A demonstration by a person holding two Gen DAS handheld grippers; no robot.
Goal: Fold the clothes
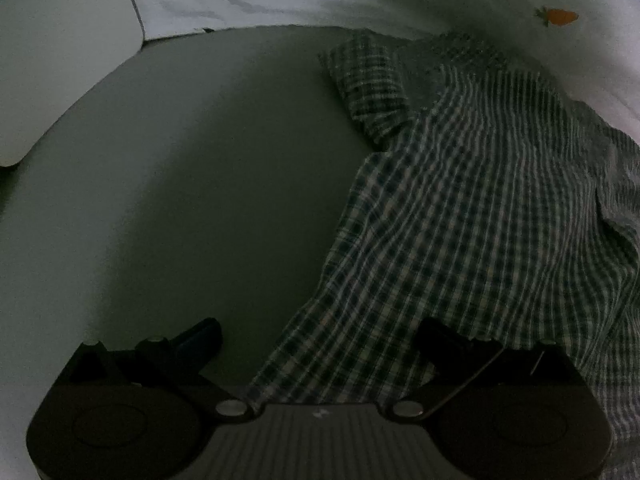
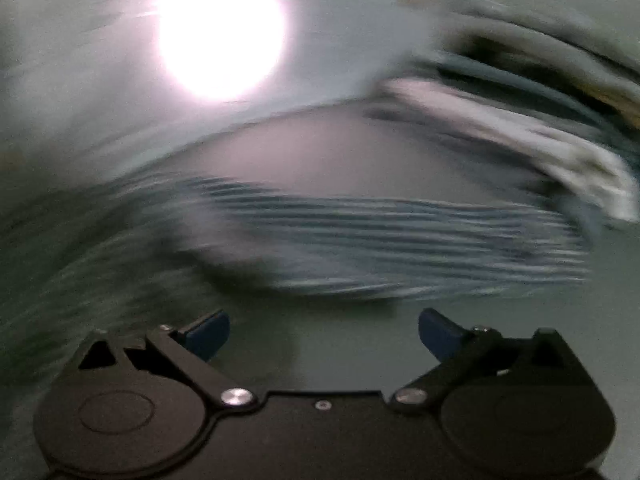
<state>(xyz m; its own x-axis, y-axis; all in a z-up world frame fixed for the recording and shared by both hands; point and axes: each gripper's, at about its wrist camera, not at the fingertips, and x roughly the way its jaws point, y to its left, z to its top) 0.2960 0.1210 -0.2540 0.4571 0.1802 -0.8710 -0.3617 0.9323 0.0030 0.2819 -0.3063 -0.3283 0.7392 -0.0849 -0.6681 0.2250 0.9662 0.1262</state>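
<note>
A dark green and white checked shirt lies spread on a grey surface, one sleeve folded up at the far end. My left gripper is open low over the shirt's near edge; cloth lies between the wide-apart fingers and passes under the right finger. The right wrist view is heavily motion-blurred. My right gripper is open and empty above the bare surface, with the blurred checked shirt lying just beyond its fingertips.
White fabric with a small orange carrot print lies along the far side. A pale flat object sits at far left. A bright light glare and a blurred pile of other clothes show in the right wrist view.
</note>
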